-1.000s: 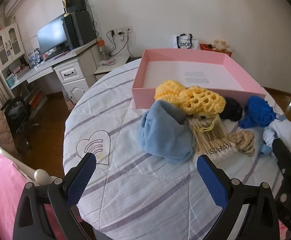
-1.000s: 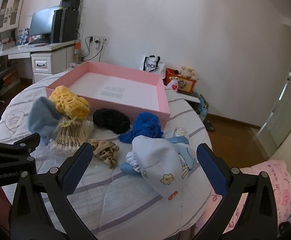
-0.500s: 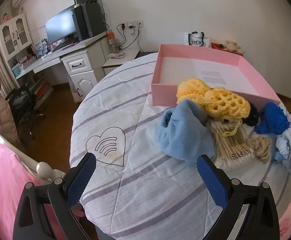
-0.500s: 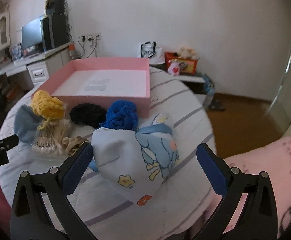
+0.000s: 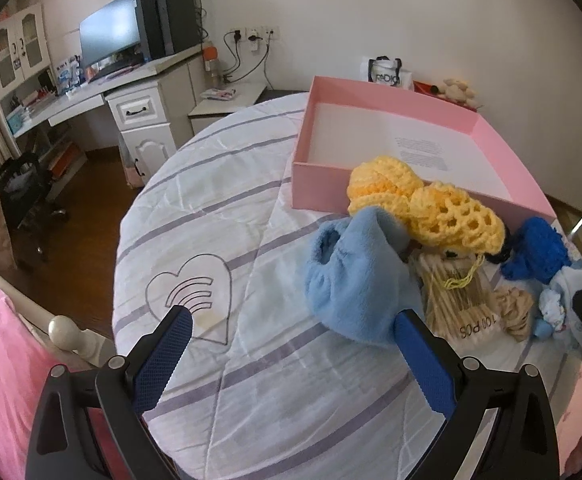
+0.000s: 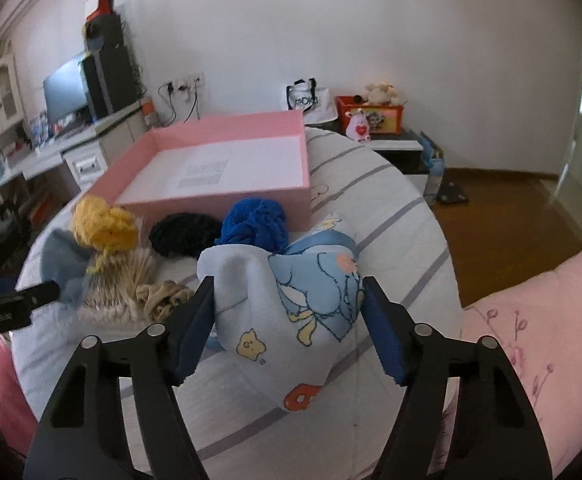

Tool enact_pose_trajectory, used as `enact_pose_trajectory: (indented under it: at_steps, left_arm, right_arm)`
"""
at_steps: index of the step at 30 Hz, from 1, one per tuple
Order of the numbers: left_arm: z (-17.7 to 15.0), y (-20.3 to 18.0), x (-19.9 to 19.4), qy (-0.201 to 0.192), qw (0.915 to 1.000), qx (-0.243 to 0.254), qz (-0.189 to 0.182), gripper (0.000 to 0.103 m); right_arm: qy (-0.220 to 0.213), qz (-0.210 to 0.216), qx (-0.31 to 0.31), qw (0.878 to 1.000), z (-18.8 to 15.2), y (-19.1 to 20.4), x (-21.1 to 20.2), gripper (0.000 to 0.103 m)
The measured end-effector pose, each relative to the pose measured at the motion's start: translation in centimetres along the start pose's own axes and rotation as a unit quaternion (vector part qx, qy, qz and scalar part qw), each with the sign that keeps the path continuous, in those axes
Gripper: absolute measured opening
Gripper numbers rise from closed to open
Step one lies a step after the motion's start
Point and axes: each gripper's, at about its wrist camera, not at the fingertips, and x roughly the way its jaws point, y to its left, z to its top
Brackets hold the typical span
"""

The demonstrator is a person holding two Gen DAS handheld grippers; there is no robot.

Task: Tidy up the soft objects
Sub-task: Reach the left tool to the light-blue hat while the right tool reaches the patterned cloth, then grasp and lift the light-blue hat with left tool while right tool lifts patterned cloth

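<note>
Not much to read here, honestly. The pack of cotton swabs (image 5: 457, 300) on the table says "100 PCS" along its near edge, upside down from where the left camera looks. There's a printed sheet (image 5: 421, 150) lying on the floor of the pink box (image 5: 391, 98), a few lines of small text, way too tiny to make out. The white tote bag (image 6: 307, 98) by the wall has dark lettering on it, but it's blurry. The tablecloth (image 5: 251, 208) has a heart outline (image 5: 191, 294) with curved stripes inside, no words.
</note>
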Motion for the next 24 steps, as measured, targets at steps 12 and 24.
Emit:
enact_pose_trajectory:
  at_steps: [12, 24]
  left_arm:
    - [0.9, -1.4, 3.2, 0.022, 0.9996, 0.017, -0.01, 0.103]
    - [-0.1, -1.9, 2.8, 0.016, 0.9979, 0.03, -0.055, 0.01]
  right_arm:
    - [0.015, 0.005, -0.014, 1.0, -0.2, 0.3, 0.6, 0.09]
    - [0.01, 0.02, 0.005, 1.0, -0.4, 0.2, 1.1, 0.056]
